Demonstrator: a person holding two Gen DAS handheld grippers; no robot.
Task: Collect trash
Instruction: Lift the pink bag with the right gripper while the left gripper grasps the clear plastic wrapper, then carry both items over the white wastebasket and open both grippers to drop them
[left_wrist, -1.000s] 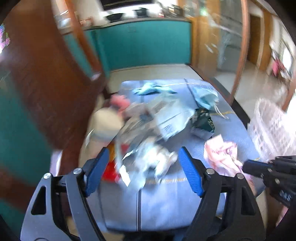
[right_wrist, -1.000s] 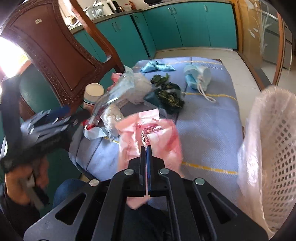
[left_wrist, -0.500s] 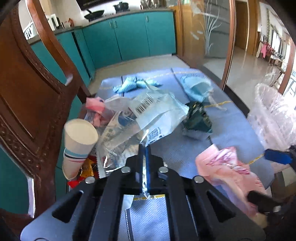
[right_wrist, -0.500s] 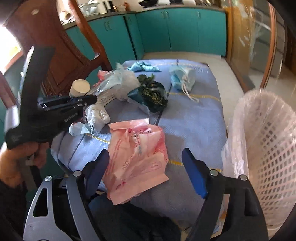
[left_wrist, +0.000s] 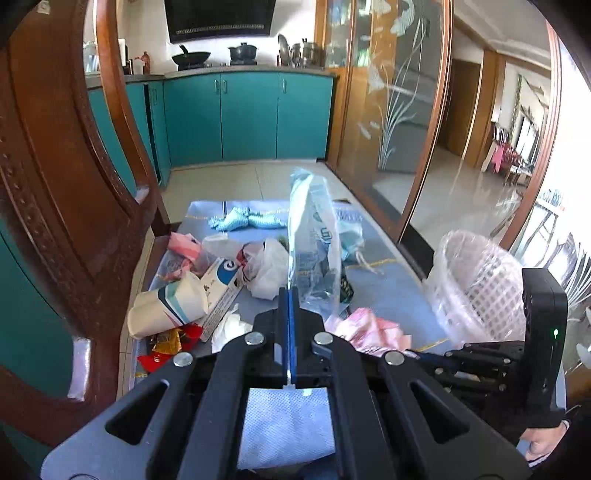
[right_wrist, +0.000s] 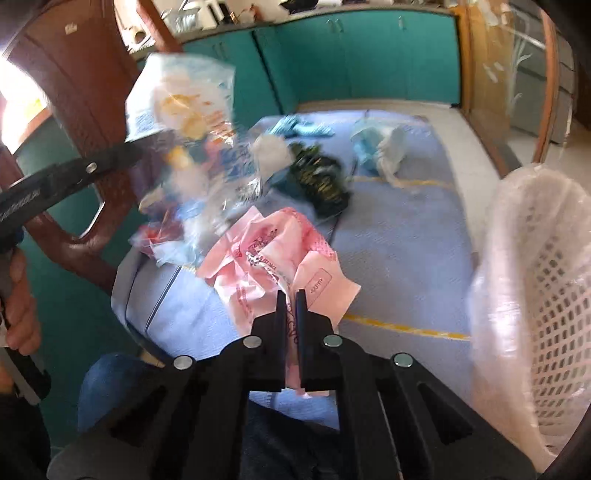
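The right gripper (right_wrist: 291, 295) is clamped on the pink wrapper (right_wrist: 273, 254) at six o'clock, ready to carry it; the left gripper (left_wrist: 291, 295) pinches a clear plastic bag (left_wrist: 314, 236) standing up at twelve, lifted clear of the litter; the lined basket (right_wrist: 539, 295) waits at three, probably the destination for both.

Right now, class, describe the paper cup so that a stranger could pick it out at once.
Find the blue-covered table beside the carved wooden chair. At the table's edge nearest the chair lies the white paper cup, tipped on its side among wrappers. Its teal and blue stripes and its stiff cone shape set it apart from the crumpled plastic around it.
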